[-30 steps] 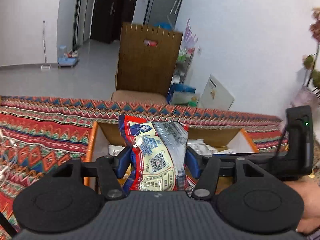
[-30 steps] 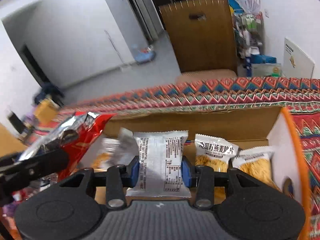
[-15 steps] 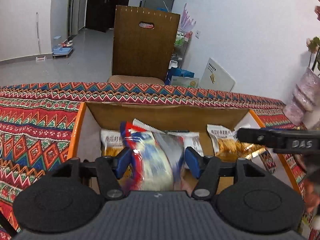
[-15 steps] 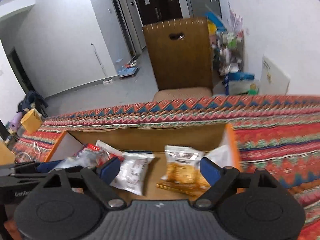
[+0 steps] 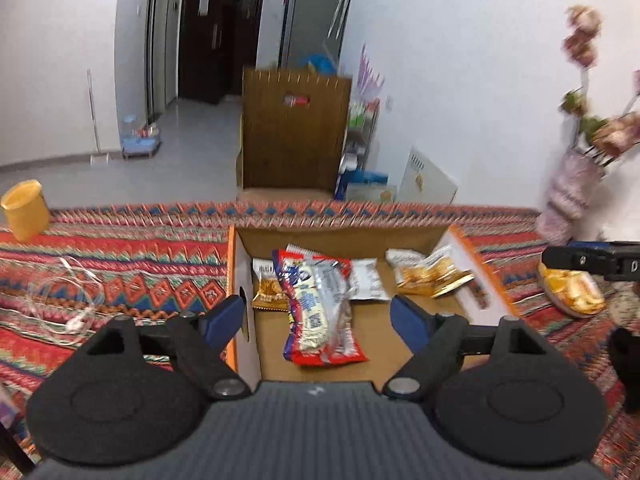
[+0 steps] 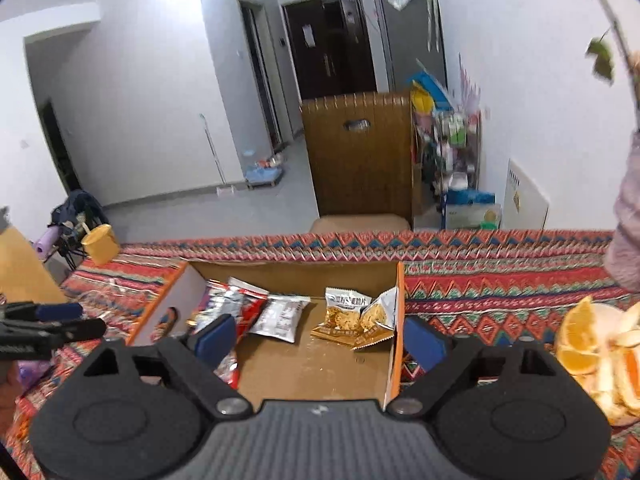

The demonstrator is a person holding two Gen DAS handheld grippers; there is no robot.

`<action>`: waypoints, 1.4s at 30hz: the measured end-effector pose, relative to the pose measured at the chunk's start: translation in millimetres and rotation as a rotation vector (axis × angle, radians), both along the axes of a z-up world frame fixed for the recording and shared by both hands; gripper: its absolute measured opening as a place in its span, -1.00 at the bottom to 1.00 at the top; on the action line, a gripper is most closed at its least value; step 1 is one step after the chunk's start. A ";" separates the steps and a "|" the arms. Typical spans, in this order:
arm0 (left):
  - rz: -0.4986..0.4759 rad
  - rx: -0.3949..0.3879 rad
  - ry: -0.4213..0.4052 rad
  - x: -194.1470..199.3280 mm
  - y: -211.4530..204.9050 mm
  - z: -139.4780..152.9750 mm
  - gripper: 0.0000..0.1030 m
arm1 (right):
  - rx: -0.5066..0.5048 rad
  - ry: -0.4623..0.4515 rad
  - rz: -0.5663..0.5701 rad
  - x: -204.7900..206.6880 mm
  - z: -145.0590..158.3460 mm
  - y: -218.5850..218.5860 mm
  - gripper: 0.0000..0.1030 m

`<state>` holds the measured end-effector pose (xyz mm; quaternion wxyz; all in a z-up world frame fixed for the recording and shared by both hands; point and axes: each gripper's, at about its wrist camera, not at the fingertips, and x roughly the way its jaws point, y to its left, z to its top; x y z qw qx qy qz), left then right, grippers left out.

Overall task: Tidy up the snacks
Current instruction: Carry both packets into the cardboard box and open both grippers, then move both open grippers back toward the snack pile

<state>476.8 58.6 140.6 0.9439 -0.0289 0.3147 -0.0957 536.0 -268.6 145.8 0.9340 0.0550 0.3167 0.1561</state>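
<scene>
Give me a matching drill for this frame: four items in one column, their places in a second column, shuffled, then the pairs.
Items
1. red and white snack bag
2. yellow cup
3. orange slices
4. two golden snack packets

Places
A. on the patterned cloth right of the cardboard box
B. inside the box, against its right wall
C. on the cloth far left of the box
D. lying lengthwise in the left half of the box

Pairs: 1-D, 2-C, 3-A, 4-B
</scene>
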 end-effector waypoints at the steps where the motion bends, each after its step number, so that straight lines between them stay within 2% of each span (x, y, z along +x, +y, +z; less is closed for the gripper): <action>1: -0.004 -0.001 -0.022 -16.7 0.7 8.7 0.69 | -0.003 -0.022 0.009 -17.5 7.6 -3.3 0.94; 5: -0.021 -0.015 -0.112 -90.9 -0.7 33.0 0.95 | -0.016 -0.123 0.038 -90.1 29.0 -18.9 1.00; 8: -0.061 -0.020 -0.189 -151.0 -3.3 36.6 0.99 | 0.010 -0.203 0.045 -148.3 33.4 -35.2 1.00; 10: -0.054 -0.008 -0.240 -190.4 -8.9 33.6 1.00 | 0.021 -0.247 0.048 -185.0 30.2 -44.0 1.00; 14: -0.031 0.007 -0.347 -267.5 -19.8 15.0 1.00 | -0.048 -0.377 0.066 -265.2 13.2 -53.3 1.00; 18: 0.012 0.017 -0.345 -317.4 -30.9 -19.6 1.00 | -0.182 -0.499 0.060 -330.6 -19.1 -45.2 1.00; 22: 0.088 -0.017 -0.251 -343.0 -36.8 -57.4 1.00 | -0.304 -0.523 0.057 -382.2 -61.7 -30.0 1.00; 24: 0.102 -0.018 -0.214 -349.7 -38.4 -74.7 1.00 | -0.324 -0.515 0.024 -403.6 -83.8 -26.2 1.00; 27: 0.111 -0.027 -0.104 -350.2 -42.3 -102.5 1.00 | -0.281 -0.463 -0.030 -416.8 -112.8 -23.3 1.00; 30: 0.094 -0.036 -0.019 -349.8 -47.6 -123.4 1.00 | -0.220 -0.355 -0.043 -412.4 -139.5 -26.4 1.00; 32: 0.082 -0.021 -0.006 -349.3 -52.5 -129.7 1.00 | -0.228 -0.303 -0.028 -409.7 -154.6 -25.9 1.00; 35: 0.066 -0.009 -0.012 -348.0 -58.1 -131.5 1.00 | -0.242 -0.283 -0.031 -406.9 -164.9 -24.5 1.00; 42: 0.043 -0.003 0.014 -321.4 -70.0 -135.5 1.00 | -0.210 -0.247 -0.043 -390.5 -170.9 -29.9 1.00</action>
